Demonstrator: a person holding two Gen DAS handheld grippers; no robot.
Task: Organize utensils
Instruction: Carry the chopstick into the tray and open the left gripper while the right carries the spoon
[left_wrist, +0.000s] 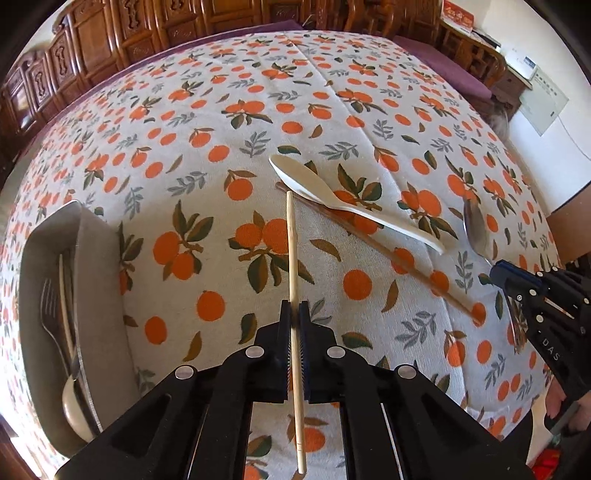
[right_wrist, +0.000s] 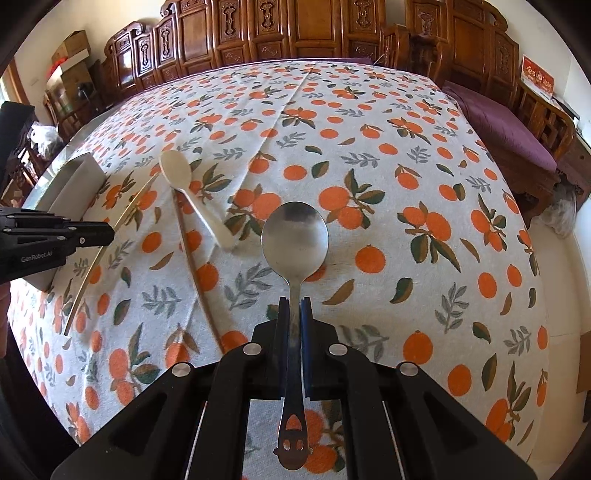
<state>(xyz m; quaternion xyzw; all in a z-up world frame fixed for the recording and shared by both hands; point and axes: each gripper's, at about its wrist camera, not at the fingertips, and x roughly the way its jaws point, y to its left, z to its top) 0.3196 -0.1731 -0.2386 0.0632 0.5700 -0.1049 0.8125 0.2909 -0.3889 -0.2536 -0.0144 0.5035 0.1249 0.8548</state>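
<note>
My left gripper (left_wrist: 294, 314) is shut on a light wooden chopstick (left_wrist: 292, 251) and holds it above the table; it also shows in the right wrist view (right_wrist: 107, 236). My right gripper (right_wrist: 294, 310) is shut on the handle of a metal spoon (right_wrist: 294, 236), bowl forward; the spoon shows in the left wrist view (left_wrist: 478, 230). A white rice paddle (left_wrist: 340, 195) lies across a darker chopstick (left_wrist: 399, 258) on the tablecloth. A grey utensil tray (left_wrist: 92, 295) at the left holds a fork (left_wrist: 51, 314) and a pale spoon (left_wrist: 72, 387).
The table wears a cloth with orange fruit print (right_wrist: 406, 184). Carved wooden cabinets (right_wrist: 295, 29) stand behind it. A purple-cushioned bench (right_wrist: 498, 129) runs along the right.
</note>
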